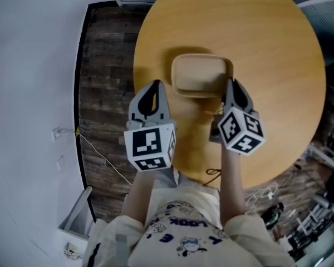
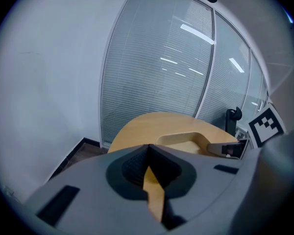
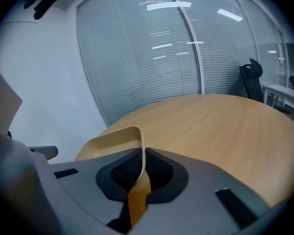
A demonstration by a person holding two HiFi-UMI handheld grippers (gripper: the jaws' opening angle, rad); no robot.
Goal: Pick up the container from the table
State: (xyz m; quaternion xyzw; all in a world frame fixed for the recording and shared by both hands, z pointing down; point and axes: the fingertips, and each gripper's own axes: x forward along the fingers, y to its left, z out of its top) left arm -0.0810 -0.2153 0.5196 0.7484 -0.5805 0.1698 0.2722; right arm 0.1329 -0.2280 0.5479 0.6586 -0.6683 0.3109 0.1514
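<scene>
Head view, right tongs [image 1: 229, 87] pinching container [image 1: 199, 74] rim, left tongs [image 1: 155, 87] closed empty, table [image 1: 273, 60].

White cable [image 1: 100, 156] on dark plank floor [image 1: 106, 82]

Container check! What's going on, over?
Right gripper shut on container rim. Left gripper shut, empty, beside it. Nothing blocking.
</scene>
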